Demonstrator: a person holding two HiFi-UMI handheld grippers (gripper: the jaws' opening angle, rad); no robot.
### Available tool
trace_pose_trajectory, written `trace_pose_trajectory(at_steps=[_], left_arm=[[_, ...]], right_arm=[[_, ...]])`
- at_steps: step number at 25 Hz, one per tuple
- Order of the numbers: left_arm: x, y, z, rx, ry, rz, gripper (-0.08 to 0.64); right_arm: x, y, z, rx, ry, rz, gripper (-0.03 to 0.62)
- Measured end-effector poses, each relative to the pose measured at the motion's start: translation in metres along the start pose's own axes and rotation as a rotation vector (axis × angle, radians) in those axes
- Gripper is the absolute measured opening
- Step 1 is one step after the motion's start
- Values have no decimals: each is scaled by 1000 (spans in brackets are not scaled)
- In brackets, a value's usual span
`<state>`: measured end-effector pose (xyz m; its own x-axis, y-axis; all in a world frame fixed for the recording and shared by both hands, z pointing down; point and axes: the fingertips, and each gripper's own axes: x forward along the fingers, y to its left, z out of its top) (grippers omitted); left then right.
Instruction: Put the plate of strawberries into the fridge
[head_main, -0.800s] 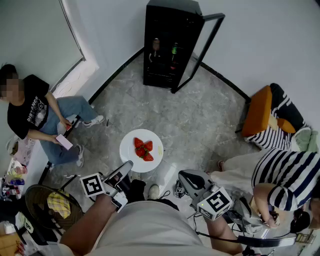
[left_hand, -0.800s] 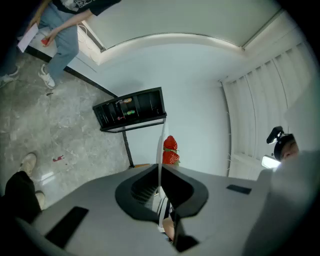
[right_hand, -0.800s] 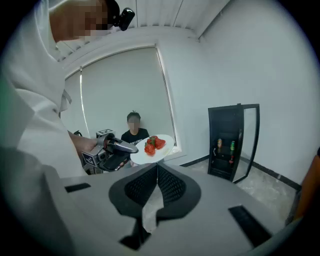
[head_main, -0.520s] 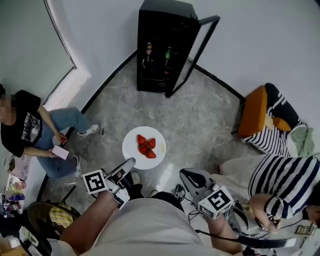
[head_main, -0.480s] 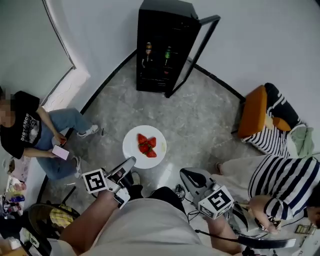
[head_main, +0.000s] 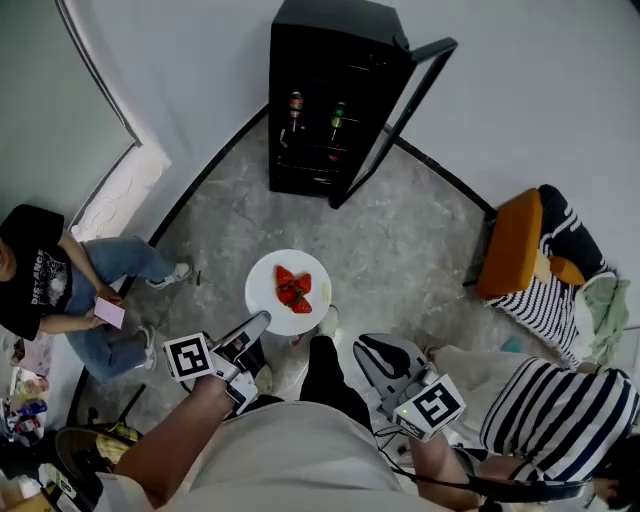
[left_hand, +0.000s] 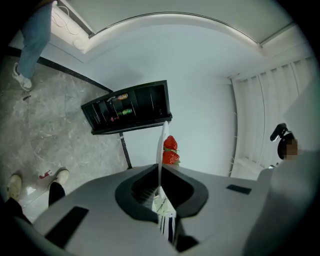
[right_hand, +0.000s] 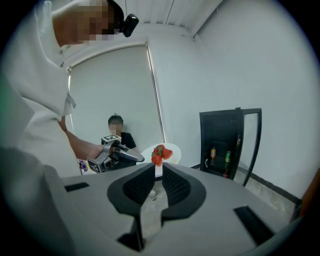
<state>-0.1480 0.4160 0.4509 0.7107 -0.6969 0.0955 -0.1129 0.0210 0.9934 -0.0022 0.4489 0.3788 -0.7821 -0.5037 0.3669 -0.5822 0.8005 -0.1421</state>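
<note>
One plate (head_main: 262, 291) of strawberries (head_main: 292, 289) is riding level over the floor, rim pinched in left gripper (head_main: 261, 321), right gripper (head_main: 366, 346) is idling clenched & empty, and fridge (head_main: 330, 110), door (head_main: 396, 122) open, is waiting well ahead: approx. mid-carry, placement left.

The seated person (head_main: 38, 285) is cut off by the head view's left edge. The drinks (head_main: 296, 106) inside the fridge (head_main: 335, 35) are too small to identify.
</note>
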Motion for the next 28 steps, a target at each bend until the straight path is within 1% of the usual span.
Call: trace_pose_trajectory(at_steps=[1, 2, 3, 6, 9, 11, 13, 17, 21, 24, 28], left_arm=[[16, 2, 9, -2, -11, 6, 21], [33, 2, 19, 0, -26, 10, 21], [51, 2, 29, 2, -44, 13, 21], [103, 1, 57, 1, -96, 25, 21], [151, -7, 81, 18, -129, 16, 21], [180, -10, 98, 28, -151, 10, 21], [205, -12, 114, 29, -173, 6, 21], [244, -7, 146, 35, -205, 22, 21], [278, 4, 187, 44, -226, 30, 21], [306, 24, 225, 71, -229, 73, 21], [352, 46, 277, 48, -242, 96, 21]], right_arm=[[6, -18, 3, -10, -3, 11, 53], [12, -37, 7, -18, -3, 22, 100], [16, -56, 12, -26, -3, 32, 118], [19, -115, 30, -48, -3, 44, 121], [13, -166, 45, -66, -7, 49, 121], [10, -199, 47, -82, 4, 44, 121], [8, -229, 45, -71, 13, 36, 121], [9, -265, 44, -32, 16, 28, 121], [24, -290, 50, -7, 23, 26, 120], [40, -316, 58, -5, 29, 5, 120], [65, -355, 70, 24, 62, -35, 120]])
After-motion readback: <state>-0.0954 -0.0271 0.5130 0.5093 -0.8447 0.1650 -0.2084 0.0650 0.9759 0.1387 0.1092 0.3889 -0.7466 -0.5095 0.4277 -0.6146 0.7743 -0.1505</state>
